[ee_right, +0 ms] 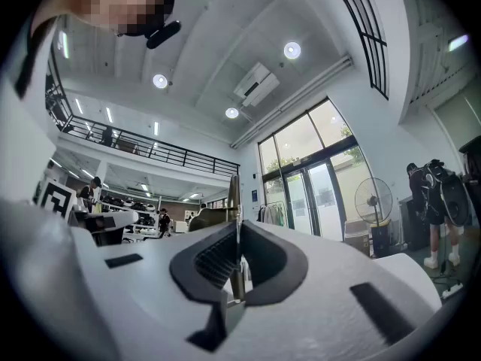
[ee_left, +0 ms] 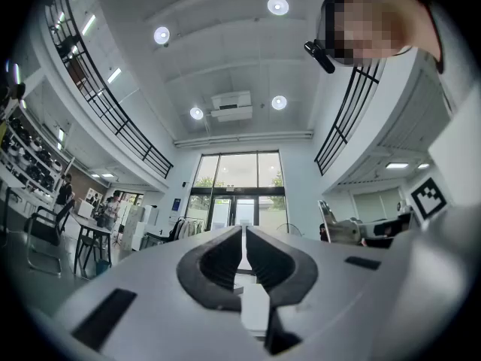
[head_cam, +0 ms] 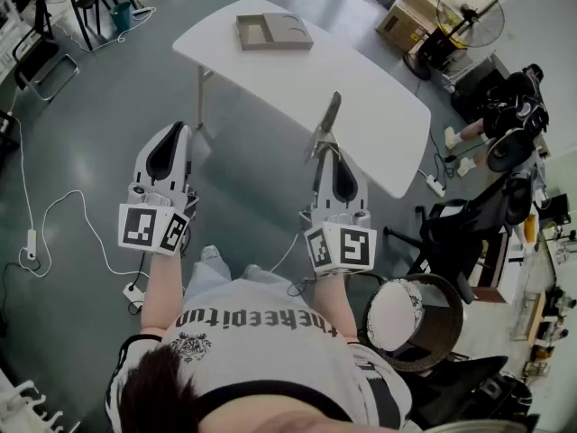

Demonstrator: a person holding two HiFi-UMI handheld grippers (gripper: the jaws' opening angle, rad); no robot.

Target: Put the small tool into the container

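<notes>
While the white surface (head_cam: 379, 115) carries the brown container (head_cam: 273, 31) near its far left corner, the 2 grippers hang in the air. The left tongs (head_cam: 178, 130) are clenched on nothing. The right tongs (head_cam: 326, 147) are grasping the small tool (head_cam: 330, 114), which points upward.

The table (head_cam: 361, 88) is showing white and the far container (head_cam: 273, 32) dull brown — the left gripper (head_cam: 176, 128) and right gripper (head_cam: 322, 152) are wearing white bodies, black jaw linings, black-and-white square markers.

The small tool (head_cam: 326, 126) is looking like dull grey metal, the container (head_cam: 257, 34) at twelve o'clock like matt brown cardboard.
</notes>
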